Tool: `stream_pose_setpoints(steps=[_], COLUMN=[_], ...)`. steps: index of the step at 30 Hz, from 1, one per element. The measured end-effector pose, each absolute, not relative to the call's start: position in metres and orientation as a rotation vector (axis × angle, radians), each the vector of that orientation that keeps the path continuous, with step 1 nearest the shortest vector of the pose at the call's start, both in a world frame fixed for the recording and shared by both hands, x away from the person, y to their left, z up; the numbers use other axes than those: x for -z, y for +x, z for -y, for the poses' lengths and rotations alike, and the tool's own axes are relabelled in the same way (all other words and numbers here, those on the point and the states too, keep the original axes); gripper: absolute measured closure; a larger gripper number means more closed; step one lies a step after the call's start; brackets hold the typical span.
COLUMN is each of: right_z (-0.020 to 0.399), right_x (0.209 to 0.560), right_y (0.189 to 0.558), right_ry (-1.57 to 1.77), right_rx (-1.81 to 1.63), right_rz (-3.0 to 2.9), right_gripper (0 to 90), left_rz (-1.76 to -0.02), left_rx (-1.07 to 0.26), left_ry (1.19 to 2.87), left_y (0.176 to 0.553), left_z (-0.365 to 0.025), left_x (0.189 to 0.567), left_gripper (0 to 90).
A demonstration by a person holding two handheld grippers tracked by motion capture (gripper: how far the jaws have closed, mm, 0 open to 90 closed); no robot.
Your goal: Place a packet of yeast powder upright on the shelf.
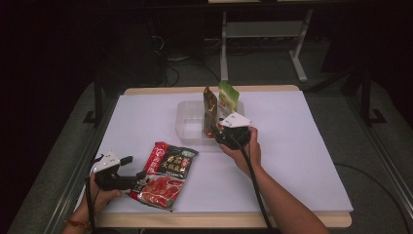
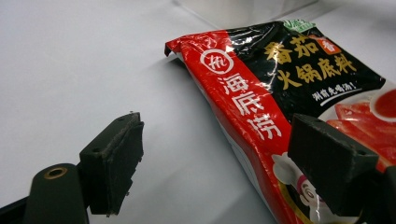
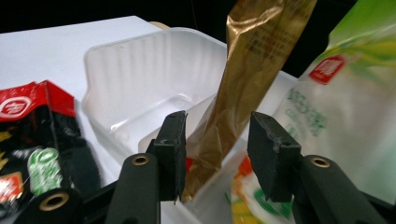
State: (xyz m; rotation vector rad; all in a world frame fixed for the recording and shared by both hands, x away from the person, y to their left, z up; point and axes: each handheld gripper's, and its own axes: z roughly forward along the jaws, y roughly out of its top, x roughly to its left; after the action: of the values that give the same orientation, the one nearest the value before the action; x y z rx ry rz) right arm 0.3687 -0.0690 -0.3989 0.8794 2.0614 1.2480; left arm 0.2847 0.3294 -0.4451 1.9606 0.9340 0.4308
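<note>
Standing in the clear tub (image 3: 140, 84), the gold pouch (image 3: 247, 70) sits between the right claw (image 3: 217, 140)'s released pads.

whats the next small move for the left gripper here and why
Probably ease the left gripper forward and close on the red packet's near edge. Its fingers stand open, one above the packet and one beside it over bare table, and the packet lies flat. The right gripper is open around the gold pouch standing in the clear tub, so the packet looks next.
</note>
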Motion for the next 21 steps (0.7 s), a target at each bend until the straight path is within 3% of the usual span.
stream_pose_setpoints(steps=[21], right_z=[0.148], right_x=[0.389], right_y=[0.306], right_ry=[0.706], right_rx=[-1.311], right_rz=[-2.23], right_gripper=[47.8], left_rz=[-0.904], left_rx=[-0.23], left_ry=[2.075], left_y=[0.282], left_z=[-0.314], left_x=[0.444], left_gripper=[21.7])
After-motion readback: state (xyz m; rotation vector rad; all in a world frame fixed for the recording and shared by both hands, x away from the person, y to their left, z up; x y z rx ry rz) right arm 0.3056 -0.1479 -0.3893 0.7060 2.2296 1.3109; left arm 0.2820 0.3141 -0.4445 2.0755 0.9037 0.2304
